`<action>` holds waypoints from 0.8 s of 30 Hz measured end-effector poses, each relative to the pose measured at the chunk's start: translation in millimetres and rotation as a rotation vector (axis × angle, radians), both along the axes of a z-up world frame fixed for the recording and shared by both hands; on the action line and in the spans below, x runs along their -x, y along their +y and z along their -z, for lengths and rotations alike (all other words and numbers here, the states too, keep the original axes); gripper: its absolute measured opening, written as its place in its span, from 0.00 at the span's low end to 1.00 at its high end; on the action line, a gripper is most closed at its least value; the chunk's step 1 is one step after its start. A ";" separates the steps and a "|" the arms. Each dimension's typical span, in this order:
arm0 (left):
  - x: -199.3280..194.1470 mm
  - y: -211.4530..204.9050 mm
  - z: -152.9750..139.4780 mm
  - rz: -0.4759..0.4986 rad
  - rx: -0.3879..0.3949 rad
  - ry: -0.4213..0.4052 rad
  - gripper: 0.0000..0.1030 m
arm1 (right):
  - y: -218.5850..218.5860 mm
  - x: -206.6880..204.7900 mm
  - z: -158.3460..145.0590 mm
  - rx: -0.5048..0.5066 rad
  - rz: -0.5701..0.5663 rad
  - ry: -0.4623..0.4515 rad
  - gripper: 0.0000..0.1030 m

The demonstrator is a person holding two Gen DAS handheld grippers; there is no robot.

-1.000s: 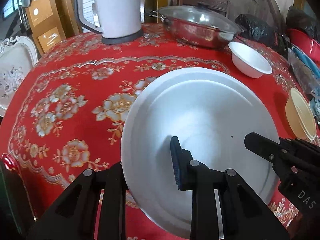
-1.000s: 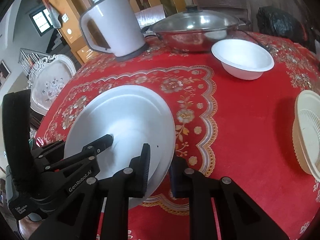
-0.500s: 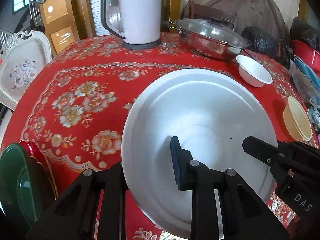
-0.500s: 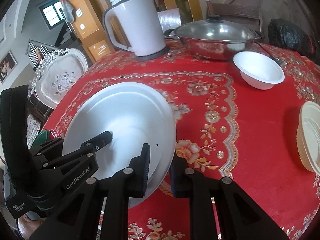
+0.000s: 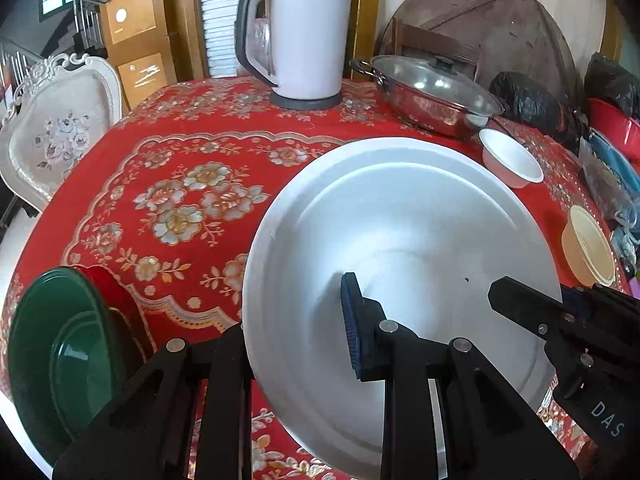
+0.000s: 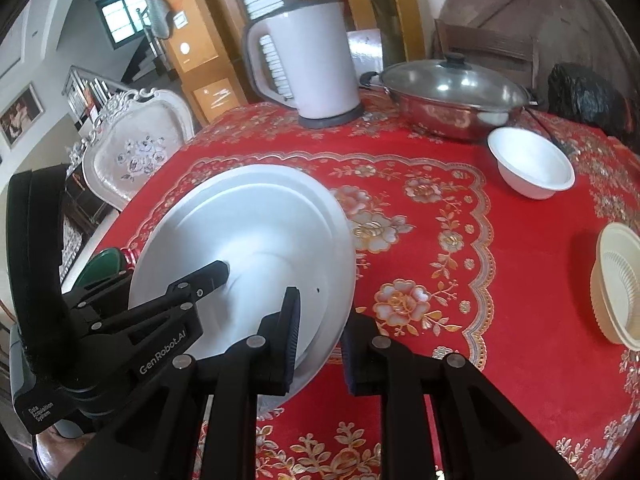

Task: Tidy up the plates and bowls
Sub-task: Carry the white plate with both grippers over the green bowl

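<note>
White plate (image 5: 400,216) higher than before

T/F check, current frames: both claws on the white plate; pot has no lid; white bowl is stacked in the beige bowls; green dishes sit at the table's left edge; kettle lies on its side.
1. Both claws grip the white plate: true; left claw and right claw each clamp its rim.
2. The pot has no lid: false; a glass lid covers it.
3. The white bowl is stacked in the beige bowls: false; it stands alone near the pot.
4. Green dishes sit at the left edge: true.
5. The kettle lies on its side: false; it is upright.
</note>
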State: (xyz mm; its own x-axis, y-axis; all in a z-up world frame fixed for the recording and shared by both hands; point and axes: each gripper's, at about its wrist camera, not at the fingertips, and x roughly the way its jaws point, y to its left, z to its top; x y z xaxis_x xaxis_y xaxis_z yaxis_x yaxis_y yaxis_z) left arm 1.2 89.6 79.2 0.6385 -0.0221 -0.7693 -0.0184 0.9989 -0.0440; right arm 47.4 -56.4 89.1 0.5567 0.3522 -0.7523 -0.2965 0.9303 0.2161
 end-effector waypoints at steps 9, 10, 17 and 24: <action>22.2 32.5 -15.3 -0.048 0.008 -0.035 0.22 | 28.0 10.3 -11.3 0.016 -0.048 -0.034 0.18; 25.4 37.6 -17.0 -0.055 0.009 -0.038 0.22 | 32.5 11.6 -12.6 0.015 -0.057 -0.037 0.19; 50.1 76.0 -29.5 -0.124 0.009 -0.072 0.22 | 69.7 20.2 -21.0 0.012 -0.128 -0.054 0.19; 64.8 105.3 -31.2 -0.175 0.010 -0.081 0.22 | 102.9 27.3 -22.3 0.017 -0.184 -0.063 0.19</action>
State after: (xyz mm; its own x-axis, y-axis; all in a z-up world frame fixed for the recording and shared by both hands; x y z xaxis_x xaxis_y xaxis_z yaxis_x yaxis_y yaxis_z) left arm -63.6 194.9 110.4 0.6933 0.0878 -0.7152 -0.1881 0.9802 -0.0621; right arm 20.1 46.5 111.4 0.5301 0.4401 -0.7247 -0.4745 0.8624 0.1766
